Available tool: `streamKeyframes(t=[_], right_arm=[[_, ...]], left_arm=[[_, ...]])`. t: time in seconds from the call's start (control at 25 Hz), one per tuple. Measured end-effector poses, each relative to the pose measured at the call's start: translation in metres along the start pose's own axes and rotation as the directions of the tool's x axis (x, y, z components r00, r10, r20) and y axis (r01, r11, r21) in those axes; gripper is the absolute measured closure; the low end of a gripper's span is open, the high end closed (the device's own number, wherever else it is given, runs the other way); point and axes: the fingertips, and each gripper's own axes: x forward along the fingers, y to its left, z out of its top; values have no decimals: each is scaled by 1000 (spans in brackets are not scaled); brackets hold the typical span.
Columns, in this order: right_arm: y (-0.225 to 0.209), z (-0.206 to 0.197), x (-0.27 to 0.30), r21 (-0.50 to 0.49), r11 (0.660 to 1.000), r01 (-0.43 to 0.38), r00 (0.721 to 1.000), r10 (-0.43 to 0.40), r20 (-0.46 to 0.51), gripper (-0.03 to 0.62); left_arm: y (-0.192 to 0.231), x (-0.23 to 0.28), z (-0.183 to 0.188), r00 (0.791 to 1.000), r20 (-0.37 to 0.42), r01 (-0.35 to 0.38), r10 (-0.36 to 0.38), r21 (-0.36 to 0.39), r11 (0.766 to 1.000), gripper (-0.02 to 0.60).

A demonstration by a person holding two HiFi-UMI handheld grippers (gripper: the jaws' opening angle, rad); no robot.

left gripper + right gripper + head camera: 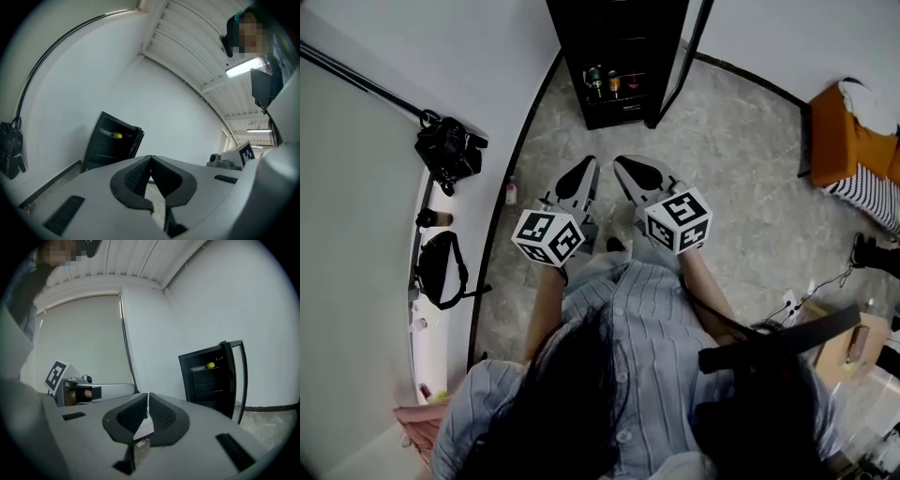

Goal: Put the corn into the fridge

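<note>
**STATUS: CORN ON SHELF, FRIDGE DOOR OPEN, BOTH GRIPPERS EMPTY**

**Gripper state.** The left gripper (151, 157) is seen with its jaws brought together at the tips, and nothing is held between them. The right gripper (147, 394) is likewise fully closed and empty. Both are held level, side by side, well apart from the fridge (206, 383).

**Location of the task item.** A small yellow object, taken to be the corn (211, 365), is seen lying on an upper shelf inside the fridge. The placing step is therefore judged complete. The door (237, 380) stands swung wide open.

**Possible faults from here.**
- If the door is left open, the task may be judged unfinished and cold would be lost.
- If the door is pushed with closed jaws, a slip off its narrow edge is to be expected, since nothing is clamped.
- If the door is swung shut hard, the corn could be jolted and could roll toward the shelf front. How far back it lies cannot be determined.

**Differences between views.**
- In the head view, both grippers, the floor (722, 169) and bottles (614, 82) on a low shelf are shown. The upper shelf and the corn are hidden there by the fridge top.
- Only in the two gripper views is the corn shown.
- In the right gripper view, the door is shown beside the cabinet.
</note>
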Motion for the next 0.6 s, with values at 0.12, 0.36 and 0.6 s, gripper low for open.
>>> streamKeyframes(t=[0.12,0.36,0.6], right_arm=[[-2,-1,-1,-1,1000,5,1000,-5,-4,569],[-7,-2,1,2,1000,14,1000,-14,-8,570],[-14,-1,-3,-18,1000,4,999,-4,-32,571]], left_arm=[[-2,3,-1,1000,-4,7,-7,-1,1000,575],[-3,10,-2,1000,-15,22,-22,4,1000,575],[-11,19,-2,1000,13,26,-25,-9,1000,575]])
